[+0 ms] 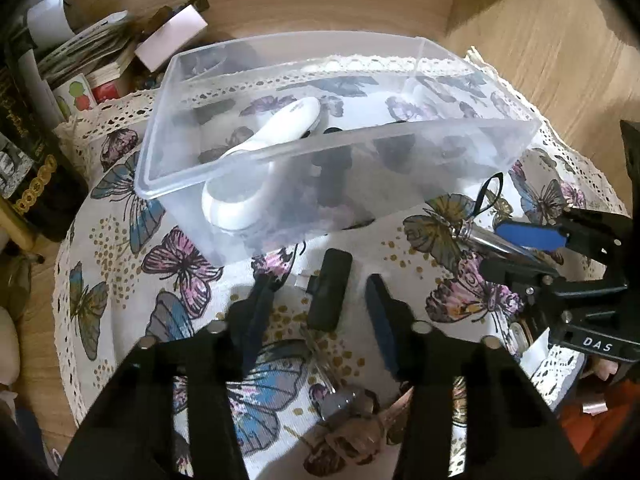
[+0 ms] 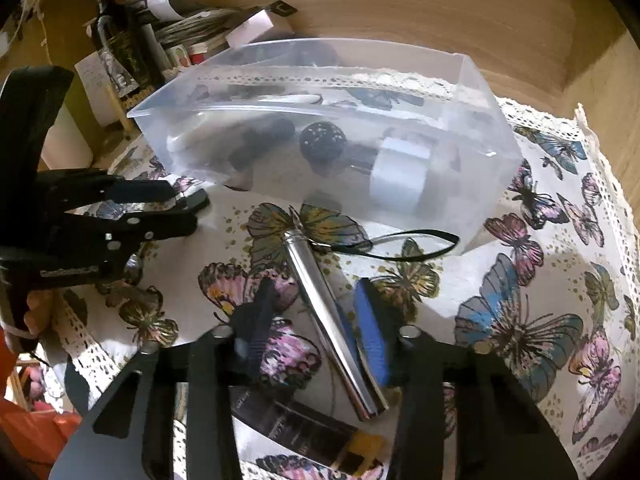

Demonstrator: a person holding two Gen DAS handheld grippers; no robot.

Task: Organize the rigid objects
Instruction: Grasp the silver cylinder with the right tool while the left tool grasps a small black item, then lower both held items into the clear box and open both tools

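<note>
A clear plastic box (image 1: 240,184) (image 2: 492,152) stands on a butterfly-print cloth and holds a white handheld device (image 1: 276,128), a black ball (image 2: 323,142) and a white cylinder (image 2: 400,172). My left gripper (image 1: 316,292) is open, its fingers either side of a small black rectangular object (image 1: 329,292) lying on the cloth. My right gripper (image 2: 316,312) is open around a silver metal tube (image 2: 332,312) with a black wrist loop (image 2: 416,246). The tube lies on the cloth, just in front of the box. The right gripper also shows in the left wrist view (image 1: 516,252).
Bottles (image 2: 120,40), books and small boxes (image 1: 100,64) crowd the back left by the wooden wall. A dark flat package (image 2: 304,428) lies under my right gripper. Keys and small trinkets (image 1: 352,428) lie near the cloth's front edge. The cloth has a lace border (image 2: 592,152).
</note>
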